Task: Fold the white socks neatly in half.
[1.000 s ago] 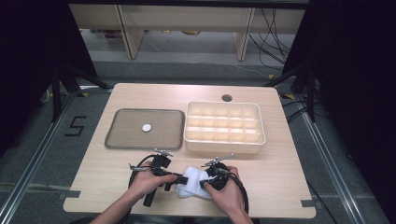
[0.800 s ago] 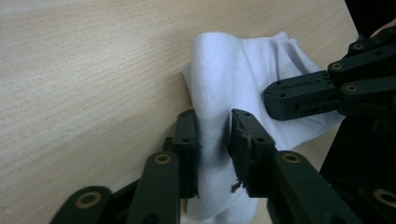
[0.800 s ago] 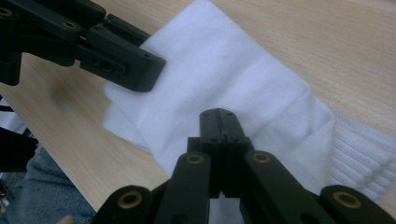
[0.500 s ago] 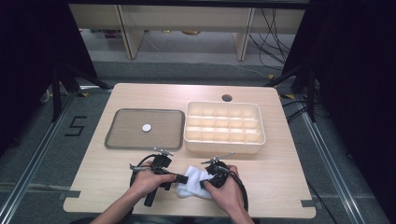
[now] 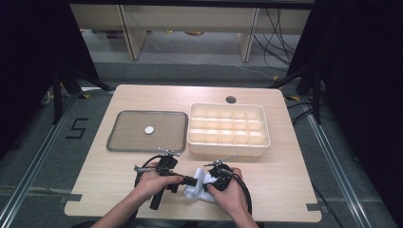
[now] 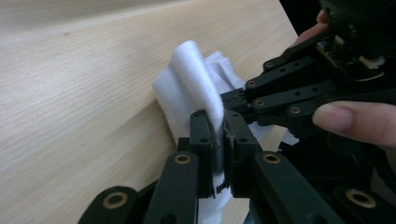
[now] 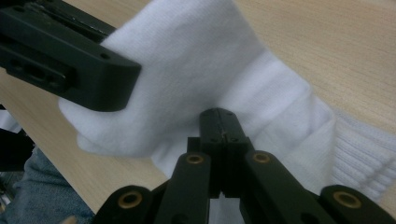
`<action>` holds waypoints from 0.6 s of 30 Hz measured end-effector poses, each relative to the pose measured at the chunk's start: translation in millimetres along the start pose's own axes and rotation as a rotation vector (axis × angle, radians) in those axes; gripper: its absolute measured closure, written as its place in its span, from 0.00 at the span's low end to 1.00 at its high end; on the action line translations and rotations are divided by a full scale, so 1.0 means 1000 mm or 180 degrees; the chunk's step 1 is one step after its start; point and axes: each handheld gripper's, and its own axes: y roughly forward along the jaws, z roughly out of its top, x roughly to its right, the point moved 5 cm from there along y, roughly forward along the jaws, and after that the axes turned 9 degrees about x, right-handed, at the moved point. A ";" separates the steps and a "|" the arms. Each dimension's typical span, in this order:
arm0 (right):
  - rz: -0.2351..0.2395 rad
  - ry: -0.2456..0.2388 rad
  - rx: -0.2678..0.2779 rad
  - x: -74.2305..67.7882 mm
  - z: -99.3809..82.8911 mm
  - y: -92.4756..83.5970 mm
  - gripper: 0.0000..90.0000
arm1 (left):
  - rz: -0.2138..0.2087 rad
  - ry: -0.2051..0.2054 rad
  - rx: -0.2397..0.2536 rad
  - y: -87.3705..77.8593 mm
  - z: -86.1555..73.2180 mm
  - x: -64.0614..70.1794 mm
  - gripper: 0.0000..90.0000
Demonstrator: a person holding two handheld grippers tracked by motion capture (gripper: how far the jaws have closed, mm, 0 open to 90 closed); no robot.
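Right at the near edge of the tabletop (image 5: 119, 190), both tools have hold of the same soft white ribbed cloth, which looks like a sock (image 5: 198, 185). The left tool (image 6: 218, 135) has just been closing, and its two black jaws now stand pressed together on a raised fold of that fabric, which arches up above the tips and hangs down between them. The right tool (image 7: 222, 122) is likewise clamped tight, its jaws pinching a lower part of the cloth where the smooth knit meets a ribbed band. Each tool shows in the other's view, close alongside, so the two grips sit near one another on the bundle. From above, the person's left hand (image 5: 154, 183) and right hand (image 5: 227, 192) flank the cloth, which rests on the pale wood. Farther back lie a flat grey rectangular tray (image 5: 123, 142) bearing a small white disc (image 5: 149, 129), and beside it a cream plastic box with many compartments (image 5: 228, 148).
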 end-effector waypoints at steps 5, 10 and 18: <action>-0.0062 -0.0014 0.0014 0.001 0.000 0.002 1.00 | -0.0018 -0.0002 0.0025 0.004 0.002 0.005 0.92; -0.0003 -0.0015 0.0035 -0.002 0.001 0.002 1.00 | -0.0068 -0.0028 0.0057 0.006 0.005 0.008 0.92; -0.0026 -0.0019 0.0044 -0.002 0.001 0.002 1.00 | -0.0085 -0.0056 -0.0024 0.007 0.005 0.005 0.92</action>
